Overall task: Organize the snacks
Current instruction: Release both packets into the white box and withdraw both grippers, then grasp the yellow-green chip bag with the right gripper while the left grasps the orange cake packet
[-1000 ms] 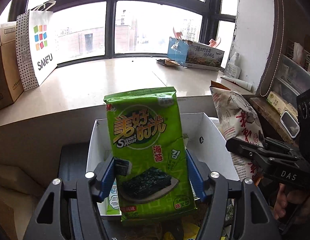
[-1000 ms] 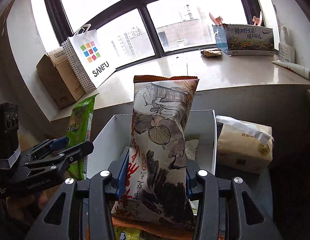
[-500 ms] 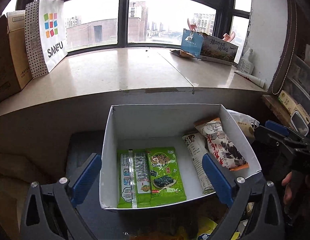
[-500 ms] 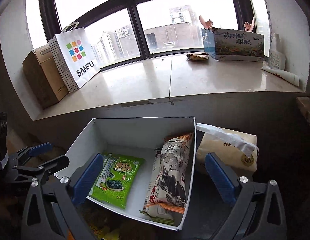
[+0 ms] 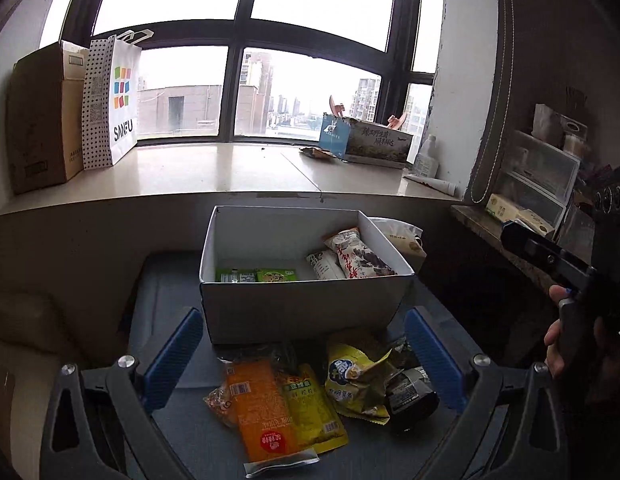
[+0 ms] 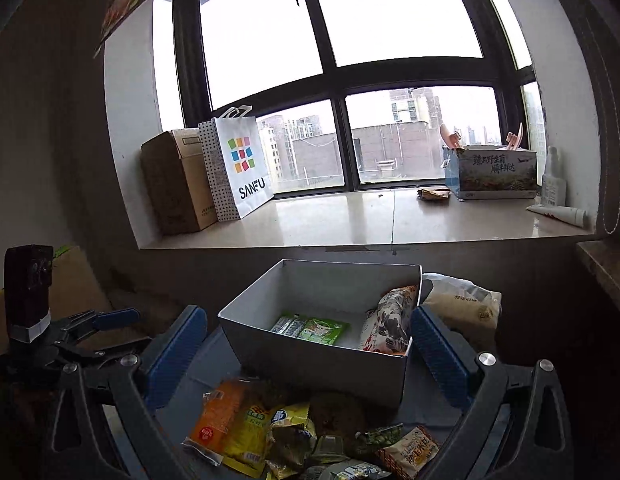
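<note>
Now both claws, left claw (image 5: 304, 354) and right claw (image 6: 310, 354), hang spread and empty just near the white box (image 5: 302, 308); loose snack packets (image 5: 286, 404) crowd the desk's near edge. Only the left view shows the person's hand (image 5: 557, 332), at right.

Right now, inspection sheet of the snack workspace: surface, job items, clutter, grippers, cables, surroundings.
Surface: grey-blue pad under the box and the loose packets.
Job's things: white box holds green seaweed packs on one side and illustrated white packets on the other; orange packet, yellow packet and more snacks lie in front of the box.
Clutter: tissue pack beside the box.
Grippers: left gripper open, empty; right gripper open, empty.
Cables: nothing seen.
Surroundings: windowsill with SANFU bag, cardboard carton, printed box.
</note>
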A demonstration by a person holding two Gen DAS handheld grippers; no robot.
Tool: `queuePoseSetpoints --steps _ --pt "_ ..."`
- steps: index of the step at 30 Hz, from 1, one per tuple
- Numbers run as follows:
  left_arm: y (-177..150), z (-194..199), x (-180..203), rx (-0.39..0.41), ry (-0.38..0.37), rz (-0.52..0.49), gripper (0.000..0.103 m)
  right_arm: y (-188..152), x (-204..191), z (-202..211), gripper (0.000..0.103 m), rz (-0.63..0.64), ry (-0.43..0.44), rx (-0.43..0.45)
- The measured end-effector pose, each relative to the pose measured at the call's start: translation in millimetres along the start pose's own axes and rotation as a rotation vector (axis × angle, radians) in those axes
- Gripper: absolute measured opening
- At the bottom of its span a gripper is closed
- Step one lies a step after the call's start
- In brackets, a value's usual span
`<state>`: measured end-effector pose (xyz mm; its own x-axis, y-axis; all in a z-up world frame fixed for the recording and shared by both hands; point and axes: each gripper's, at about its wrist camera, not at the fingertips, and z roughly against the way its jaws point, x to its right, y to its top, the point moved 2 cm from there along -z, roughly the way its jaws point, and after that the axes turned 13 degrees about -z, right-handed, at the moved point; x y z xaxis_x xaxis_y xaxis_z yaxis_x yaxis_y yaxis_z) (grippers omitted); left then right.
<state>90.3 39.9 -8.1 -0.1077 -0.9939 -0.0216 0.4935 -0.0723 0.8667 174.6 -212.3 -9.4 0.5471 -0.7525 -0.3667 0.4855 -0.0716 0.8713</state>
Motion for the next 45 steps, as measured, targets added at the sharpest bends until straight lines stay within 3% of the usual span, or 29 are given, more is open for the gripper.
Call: queuePoseSetpoints --steps 2,6,9,15,20,32,34,43,44,45 --pt "-17 19 7 0.016 -0.036 0.016 0.103 -14 -1 18 0.103 0.013 -0.01 0.02" --pt "-48 50 15 0.016 -0.012 0.056 0.103 -49 -1 47 0.103 -0.005 -0.063 0.039" --pt "-64 68 15 0.012 0.016 0.067 0.103 -73 3 57 0.103 -0.011 -0.078 -0.005" --pt "-73 80 9 0.019 0.016 0.099 0.103 -105 11 55 0.103 0.066 -0.153 -0.089" --pt "-71 77 14 0.016 0.012 0.089 0.103 -113 22 42 0.103 0.037 -0.16 -0.136" --pt "-75 70 17 -0.007 0.015 0.085 0.103 -119 31 -34 0.103 0.01 -0.145 -0.316" --pt "-77 69 16 -0.009 0.009 0.093 0.103 -116 29 -49 0.103 -0.013 -0.099 -0.332" --pt "-84 63 10 -0.041 0.024 0.101 0.103 -127 -3 -132 0.103 0.114 -0.072 -0.46" --pt "-86 63 8 -0.046 0.028 0.104 0.103 -132 -1 -140 0.1 0.112 -0.09 -0.485" --pt "-87 62 7 -0.05 0.03 0.107 0.103 -137 1 -147 0.077 0.104 -0.09 -0.515"
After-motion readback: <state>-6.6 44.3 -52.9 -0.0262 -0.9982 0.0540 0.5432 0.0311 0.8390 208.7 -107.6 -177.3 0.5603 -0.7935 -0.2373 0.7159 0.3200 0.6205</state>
